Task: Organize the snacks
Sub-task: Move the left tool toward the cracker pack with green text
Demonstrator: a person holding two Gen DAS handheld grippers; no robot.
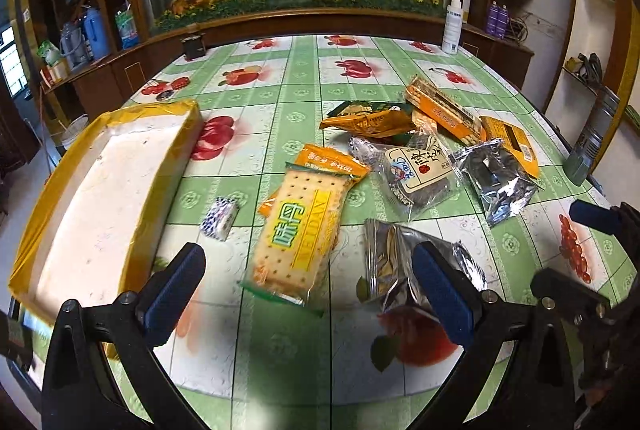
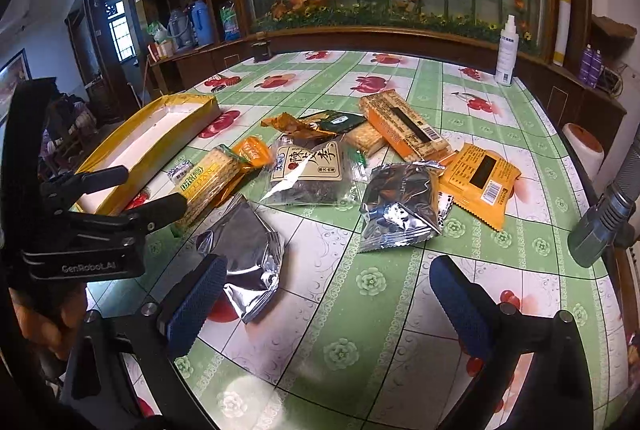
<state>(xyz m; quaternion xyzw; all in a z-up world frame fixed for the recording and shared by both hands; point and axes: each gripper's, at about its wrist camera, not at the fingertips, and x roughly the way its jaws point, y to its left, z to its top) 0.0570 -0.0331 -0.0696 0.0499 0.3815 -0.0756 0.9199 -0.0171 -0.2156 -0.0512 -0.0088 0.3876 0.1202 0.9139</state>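
Only in right wrist view: orange flat packet [image 2: 480, 177] fully visible, centre right. Cracker pack [image 1: 296, 226] yellow-labelled, centre frame. Left tongs [image 1: 308, 286] and right tongs [image 2: 324, 298] both spread apart, empty.

A counter [image 1: 304, 77] covered in green-and-white checks printed with red fruit carries the snacks. Left of the yellow-and-orange cracker pack [image 1: 298, 226], lettered in green, sit a small blue-and-white patterned sweet [image 1: 219, 218] and a white tray [image 1: 100, 197] edged in yellow. Right of the pack lie two silver foil packets [image 1: 400, 266] [image 1: 496, 181], a clear bag [image 1: 420, 169] with a cream label over dark, possibly brown, contents, and orange wrappers [image 1: 444, 109]. Each hand-held gripper [image 1: 316, 294] [image 2: 340, 306] shows black arms with blue pads.
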